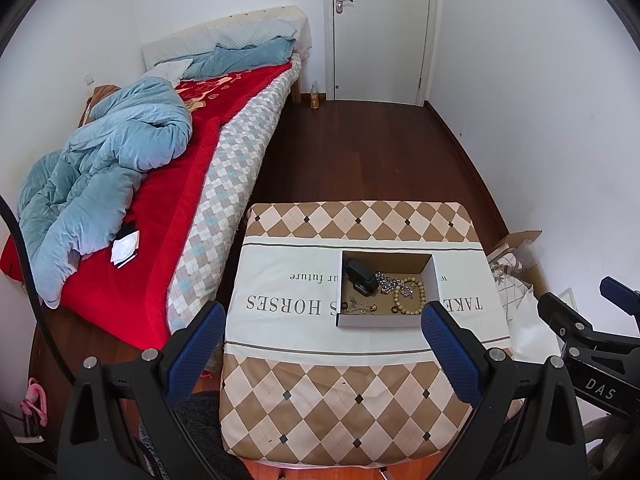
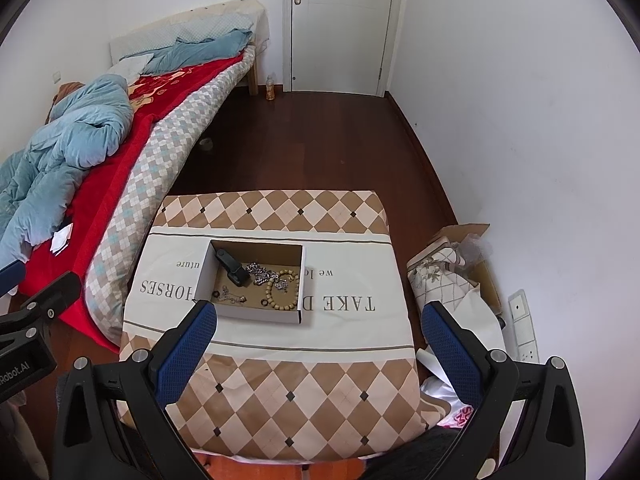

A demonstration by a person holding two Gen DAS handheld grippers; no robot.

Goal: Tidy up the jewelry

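Note:
A shallow cardboard box (image 1: 384,321) (image 2: 208,272) sits on a table covered with a checked cloth (image 1: 352,400) (image 2: 304,392). Inside lie a black case (image 1: 362,278) (image 2: 233,267), a silver chain (image 1: 390,282) (image 2: 260,273), a wooden bead bracelet (image 1: 410,296) (image 2: 282,290) and small metal pieces (image 1: 360,307) (image 2: 232,298). My left gripper (image 1: 322,346) is open and empty, above the table's near side. My right gripper (image 2: 320,342) is open and empty, also held back from the box.
A bed (image 1: 132,208) with a red cover and blue quilt runs along the left. A carton with cloth and paper (image 2: 452,268) stands on the floor right of the table. A bottle (image 1: 315,96) stands by the closed door (image 1: 380,28).

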